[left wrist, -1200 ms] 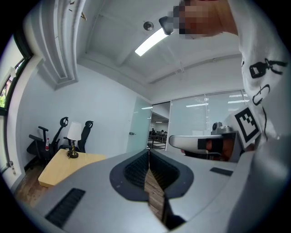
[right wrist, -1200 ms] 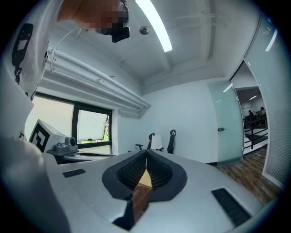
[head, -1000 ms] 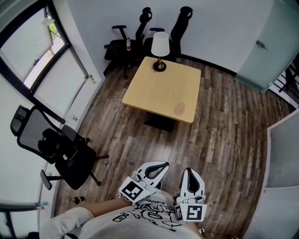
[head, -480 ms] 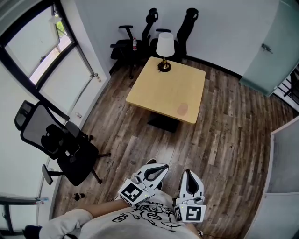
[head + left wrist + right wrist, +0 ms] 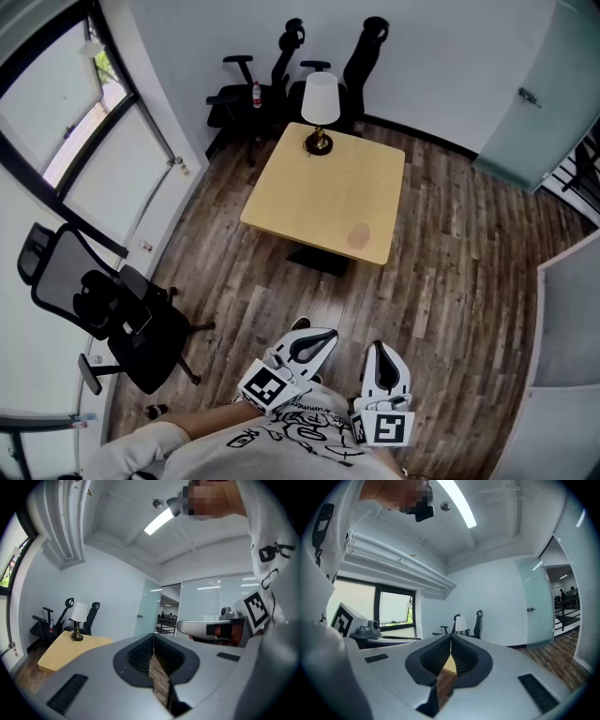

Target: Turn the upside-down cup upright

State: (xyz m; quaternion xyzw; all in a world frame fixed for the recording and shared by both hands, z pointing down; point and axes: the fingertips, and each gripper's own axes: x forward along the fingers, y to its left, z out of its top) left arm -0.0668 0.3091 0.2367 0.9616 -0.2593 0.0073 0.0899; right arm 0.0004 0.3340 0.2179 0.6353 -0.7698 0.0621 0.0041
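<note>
Both tools are clenched and empty. In the left gripper view the left tool point(image 5: 325, 337) has its two jaws pressed together along their ribbed pads, and only floor planks show through the slit beneath them. The right gripper view shows the right tool point(image 5: 381, 349) fully closed in the same way, with nothing between its pads. In the head view the two tools sit side by side at the near edge, close in front of the person's body. They point toward the far side above the wooden floor point(image 5: 450, 281) and touch nothing.

The cup point(image 5: 358, 234) is a small pinkish shape on the light wooden counter point(image 5: 309, 187), close to its near right corner and well apart from both tools. It is too small to tell which way up it stands. A lamp point(image 5: 320, 112) with a white shade stands at the counter's far edge. Black office chairs point(image 5: 366, 47) stand beyond the counter by the far wall, and another chair point(image 5: 112, 309) stands at the near left by the window
</note>
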